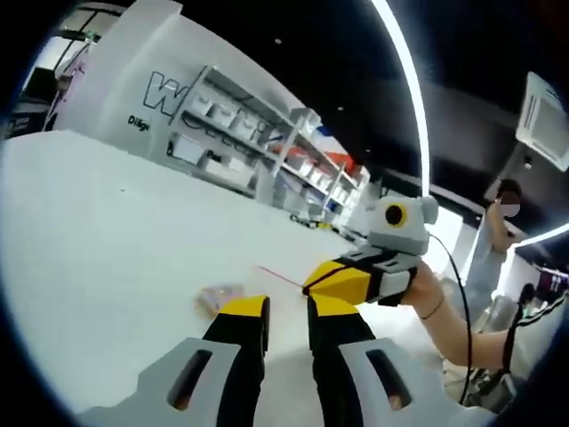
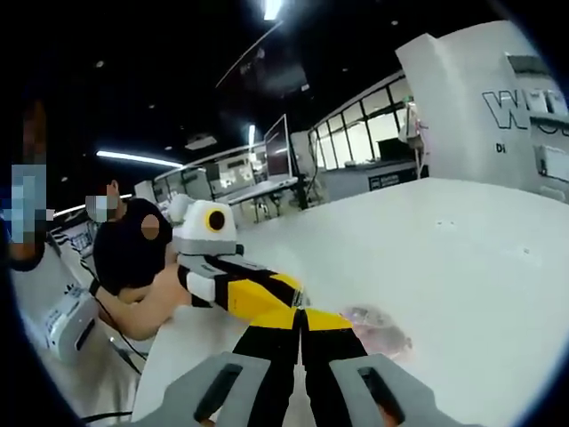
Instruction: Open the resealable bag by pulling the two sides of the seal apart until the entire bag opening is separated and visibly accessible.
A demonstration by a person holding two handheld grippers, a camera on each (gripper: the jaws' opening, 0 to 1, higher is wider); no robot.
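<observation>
left gripper [image 1: 287, 313]: jaws standing slightly apart, gripping nothing | right gripper [image 2: 300, 322]: jaws nearly touching, probably pinching the seal edge, though blurred | resealable bag [image 2: 378, 331]: lying on white table [image 2: 462, 258], just beyond the jaws | risk: thin film slipping out, or bag sliding, since only one side is being held

The resealable bag [image 1: 220, 297] lies on the surface [image 1: 107, 240], just ahead of the left tongs [image 1: 288, 311] and slightly to their left. In the right gripper view it lies just right of the right tongs [image 2: 300, 322], while the left tongs [image 2: 289, 298] reach in from the left, tips close together.
</observation>
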